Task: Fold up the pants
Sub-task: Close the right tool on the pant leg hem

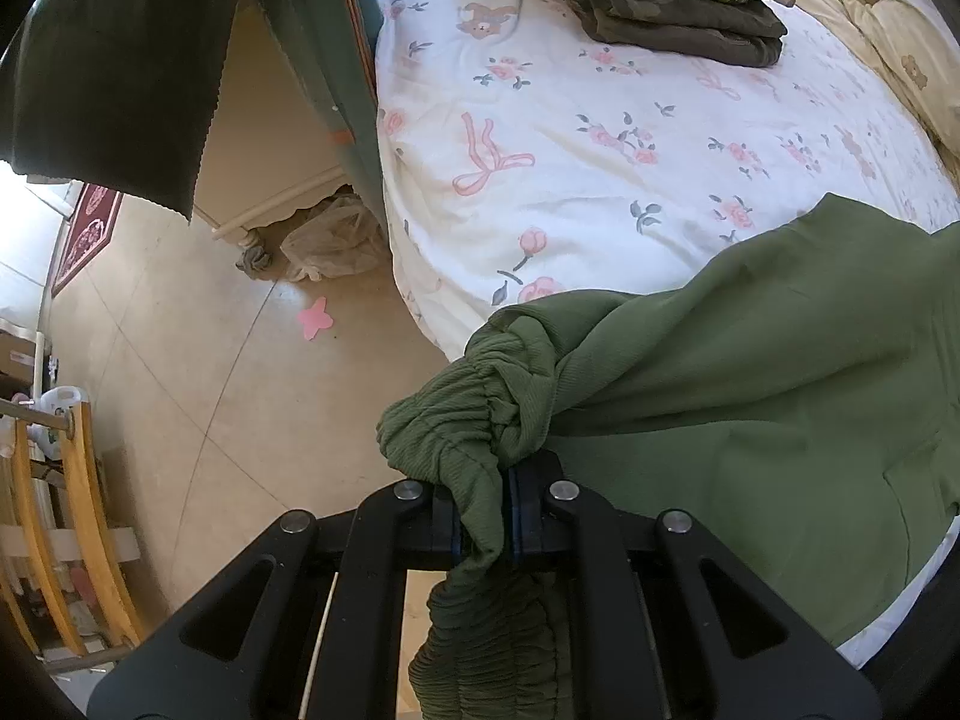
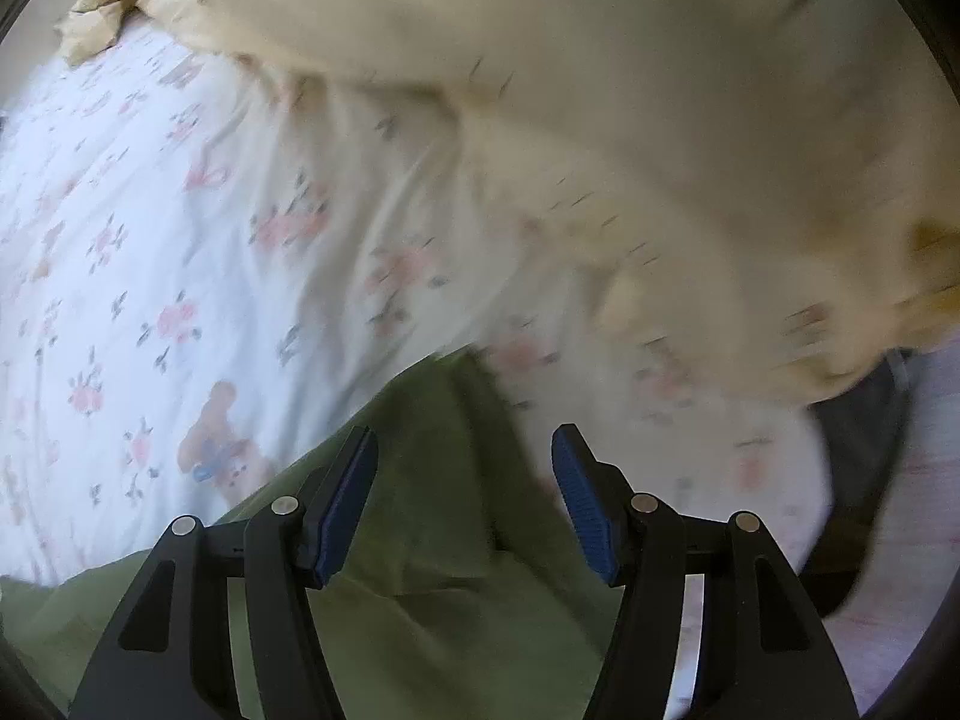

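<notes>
Olive-green ribbed knit pants (image 1: 750,396) are draped over the near edge of the bed with the white floral sheet (image 1: 570,120), the gathered elastic waistband bunched at the left end and hanging off toward the tiled floor (image 1: 180,372). The left tool (image 1: 486,516) has that waistband pinched tight, jaws nearly together on the fabric, pointing steeply down at the bed edge.

From there the pants run long-ways off to the right, so the long axis lies roughly along the bed edge. The right tool (image 2: 465,498) sits over the other stretch of green cloth (image 2: 432,540), pointing straight down, jaws fairly wide, blue pads clear of the cloth. The fabric lies under and between them, not gripped. That view is blurry, so I can't tell exactly which part of the leg it is.

My guess: the right side needs a fresh grab before any fold. A cream quilt (image 2: 600,60) is heaped just beyond.
</notes>
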The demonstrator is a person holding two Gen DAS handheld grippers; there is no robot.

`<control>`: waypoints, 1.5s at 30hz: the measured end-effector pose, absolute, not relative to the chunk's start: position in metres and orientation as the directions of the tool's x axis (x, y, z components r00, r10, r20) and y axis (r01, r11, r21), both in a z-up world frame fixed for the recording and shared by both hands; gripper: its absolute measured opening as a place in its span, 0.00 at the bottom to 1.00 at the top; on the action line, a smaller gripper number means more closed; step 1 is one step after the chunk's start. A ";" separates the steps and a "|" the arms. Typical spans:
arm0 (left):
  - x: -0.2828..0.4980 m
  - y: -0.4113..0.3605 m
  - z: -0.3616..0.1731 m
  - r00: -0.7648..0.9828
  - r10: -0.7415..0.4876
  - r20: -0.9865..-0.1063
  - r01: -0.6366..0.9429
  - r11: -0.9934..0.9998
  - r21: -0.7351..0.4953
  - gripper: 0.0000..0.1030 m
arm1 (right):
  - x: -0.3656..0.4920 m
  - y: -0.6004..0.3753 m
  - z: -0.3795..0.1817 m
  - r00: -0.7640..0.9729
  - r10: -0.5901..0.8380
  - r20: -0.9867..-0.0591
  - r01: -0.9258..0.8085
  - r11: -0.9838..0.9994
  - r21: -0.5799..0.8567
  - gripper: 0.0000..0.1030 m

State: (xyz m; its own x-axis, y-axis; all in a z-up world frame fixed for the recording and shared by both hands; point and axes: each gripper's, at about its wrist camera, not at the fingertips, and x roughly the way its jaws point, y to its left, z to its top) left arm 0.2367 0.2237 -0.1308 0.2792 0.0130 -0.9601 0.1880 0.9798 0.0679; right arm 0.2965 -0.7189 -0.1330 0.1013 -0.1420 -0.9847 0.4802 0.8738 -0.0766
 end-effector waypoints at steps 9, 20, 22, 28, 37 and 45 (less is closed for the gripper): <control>0.238 0.221 -0.131 0.275 0.016 -0.961 0.179 0.981 0.068 0.08 | 0.303 -0.688 -0.172 0.080 -0.197 -0.977 0.284 0.944 -0.167 0.04; 0.220 0.233 -0.103 0.373 -0.039 -0.927 0.152 0.988 0.020 0.08 | 0.292 -0.661 -0.070 0.304 -0.330 -0.894 0.293 0.925 -0.242 0.03; 0.216 0.236 -0.096 0.391 -0.044 -0.919 0.145 0.989 0.015 0.08 | 0.295 -0.651 -0.050 0.335 -0.357 -0.872 0.290 0.919 -0.265 0.03; 0.203 0.255 -0.063 0.484 -0.037 -0.874 0.092 0.996 0.008 0.08 | 0.300 -0.638 0.000 0.418 -0.372 -0.829 0.298 0.918 -0.261 0.03; 0.251 0.282 -0.067 0.502 0.050 -0.863 0.015 0.998 0.066 0.08 | 0.367 -0.599 -0.011 0.447 -0.374 -0.813 0.256 0.924 -0.284 0.03; 0.280 0.290 -0.127 0.380 0.043 -0.924 -0.031 0.999 0.034 0.13 | 0.433 -0.591 -0.096 0.355 -0.394 -0.848 0.248 0.914 -0.321 0.11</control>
